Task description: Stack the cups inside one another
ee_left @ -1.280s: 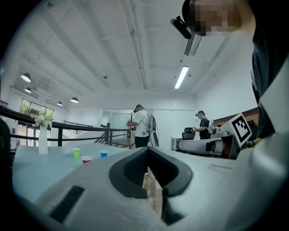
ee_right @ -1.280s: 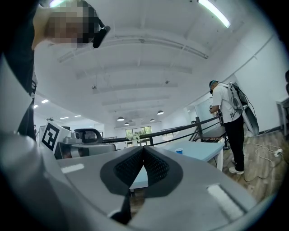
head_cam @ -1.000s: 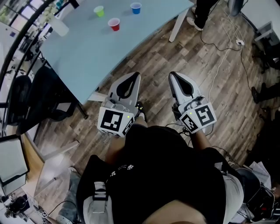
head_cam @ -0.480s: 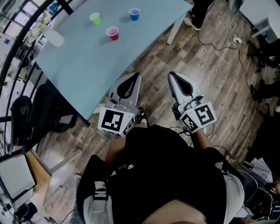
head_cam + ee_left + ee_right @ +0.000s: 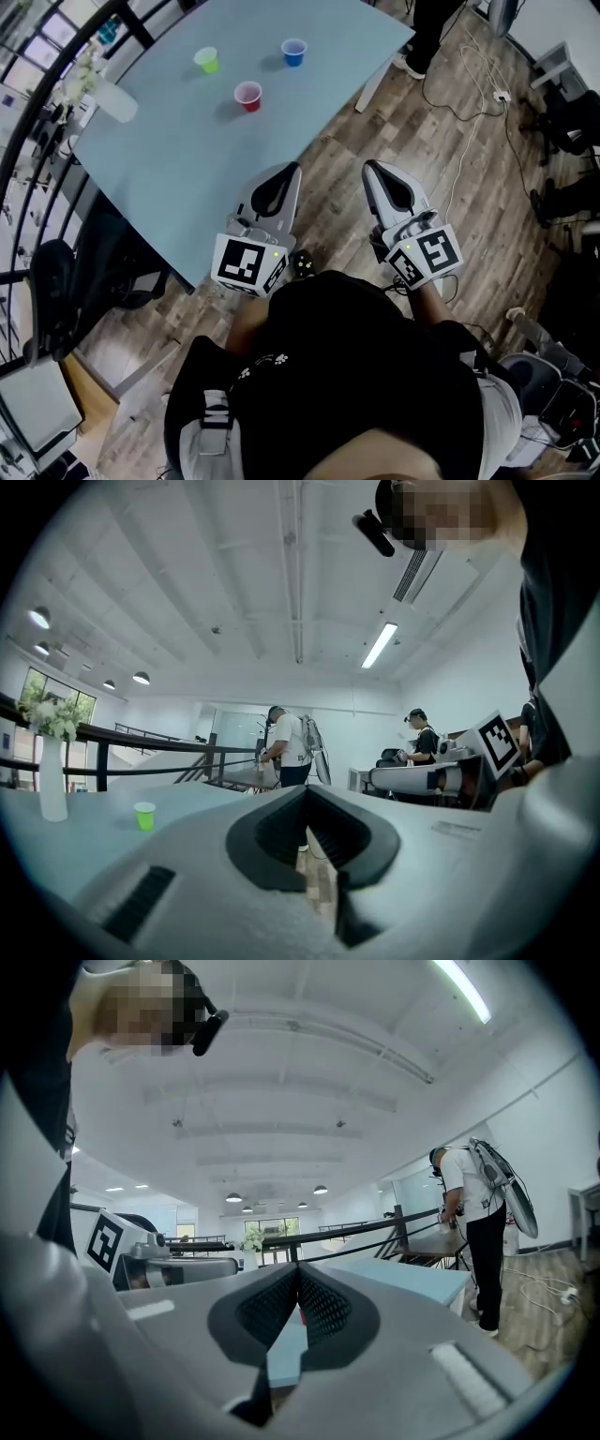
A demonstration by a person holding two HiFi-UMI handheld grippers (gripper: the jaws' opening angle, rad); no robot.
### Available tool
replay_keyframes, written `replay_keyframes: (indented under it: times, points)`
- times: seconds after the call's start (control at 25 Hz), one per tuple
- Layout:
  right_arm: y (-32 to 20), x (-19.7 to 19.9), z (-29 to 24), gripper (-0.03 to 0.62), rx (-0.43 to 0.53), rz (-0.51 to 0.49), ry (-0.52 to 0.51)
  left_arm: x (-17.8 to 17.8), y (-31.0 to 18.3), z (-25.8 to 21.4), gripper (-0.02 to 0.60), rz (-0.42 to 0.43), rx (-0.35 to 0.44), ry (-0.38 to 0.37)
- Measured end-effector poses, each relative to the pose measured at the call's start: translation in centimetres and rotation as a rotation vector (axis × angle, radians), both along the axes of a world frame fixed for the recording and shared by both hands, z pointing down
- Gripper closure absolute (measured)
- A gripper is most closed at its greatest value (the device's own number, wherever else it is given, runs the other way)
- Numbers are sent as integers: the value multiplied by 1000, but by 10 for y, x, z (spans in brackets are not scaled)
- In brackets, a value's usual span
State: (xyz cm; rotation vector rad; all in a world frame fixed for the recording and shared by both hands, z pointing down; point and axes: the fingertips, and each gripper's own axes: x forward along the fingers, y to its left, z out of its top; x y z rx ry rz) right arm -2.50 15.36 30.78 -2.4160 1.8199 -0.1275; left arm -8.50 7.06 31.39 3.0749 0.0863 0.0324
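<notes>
Clenched and empty, the left claw (image 5: 293, 171) and right claw (image 5: 368, 167) are held level, short of the pale blue table (image 5: 187, 159). Nothing is stacked yet; the table must be reached and a claw opened. Farther off, the red plastic cup (image 5: 248, 96), then the green plastic cup (image 5: 207, 60) leftward and the blue plastic cup (image 5: 293, 52) rightward, are stood apart, seemingly empty.

A pale blue table (image 5: 187, 159) carries three small cups, all upright and well apart. The green cup (image 5: 206, 60) and the blue cup (image 5: 293, 52) stand toward the far side, the red cup (image 5: 248, 96) nearer, between them. A white vase (image 5: 117, 101) of flowers stands by the left edge.
</notes>
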Motion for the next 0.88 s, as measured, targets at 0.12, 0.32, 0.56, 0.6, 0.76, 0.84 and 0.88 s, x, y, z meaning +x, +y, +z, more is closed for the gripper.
replay_keyframes:
  times: [0.12, 0.32, 0.56, 0.6, 0.76, 0.84, 0.88]
  points:
    - [-25, 5, 0, 582, -4, -7, -2, 3, -25, -1, 592, -11, 3, 5]
    - [-60, 4, 5, 582, -16, -30, -2, 1, -58, 4, 592, -28, -4, 2]
    - [-82, 0, 7, 582, -21, -51, 4, -5, -82, 8, 592, -65, -14, 7]
    - [-85, -1, 9, 582, -24, -56, 2, -7, -85, 10, 592, -71, -16, 6]
    - [-95, -2, 15, 582, -31, -86, -4, -16, -92, 18, 592, -110, -23, -11]
    - [-99, 0, 17, 582, -31, -105, -2, -19, -96, 22, 592, -137, -28, -20]
    - [-102, 2, 17, 582, -32, -115, -1, -20, -98, 23, 592, -152, -30, -23]
